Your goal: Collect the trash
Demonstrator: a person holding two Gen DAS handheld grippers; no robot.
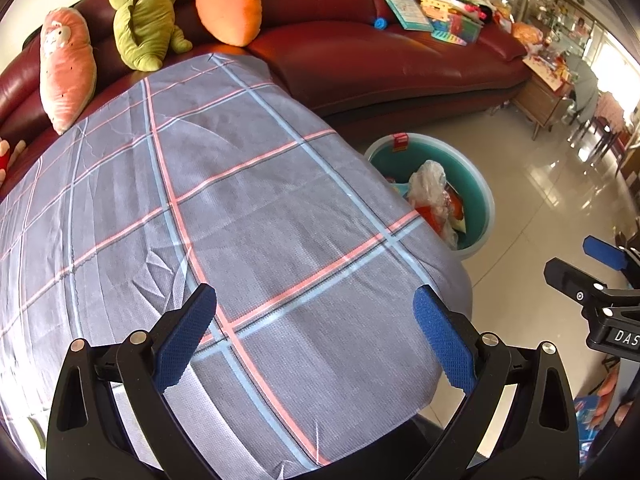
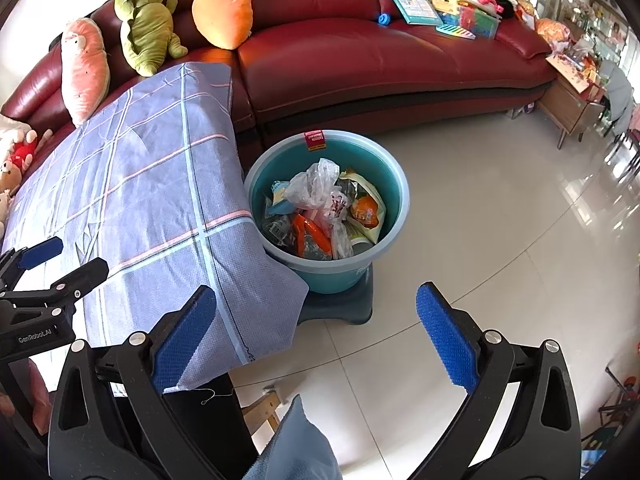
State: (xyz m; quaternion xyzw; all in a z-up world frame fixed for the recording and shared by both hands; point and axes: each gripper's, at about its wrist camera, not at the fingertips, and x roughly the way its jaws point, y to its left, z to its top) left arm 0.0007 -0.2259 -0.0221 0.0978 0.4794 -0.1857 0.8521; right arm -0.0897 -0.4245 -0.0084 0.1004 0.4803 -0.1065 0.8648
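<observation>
A teal bucket (image 2: pixel 394 194) stands on a grey stool on the floor beside the table and holds trash: a crumpled clear plastic bag (image 2: pixel 316 188), an orange packet (image 2: pixel 365 210) and other wrappers. It also shows in the left wrist view (image 1: pixel 478 184), partly hidden by the table. My left gripper (image 1: pixel 315 338) is open and empty over the checked tablecloth (image 1: pixel 240 220). My right gripper (image 2: pixel 316 336) is open and empty, above the floor at the table's corner, short of the bucket. Each gripper shows at the edge of the other's view.
A red leather sofa (image 2: pixel 380 64) runs behind the table with plush toys (image 2: pixel 146 38) and books and toys (image 2: pixel 460 12) on it. A wooden cabinet (image 2: pixel 572 108) stands at the right. Glossy tiled floor (image 2: pixel 500 240) lies around the bucket.
</observation>
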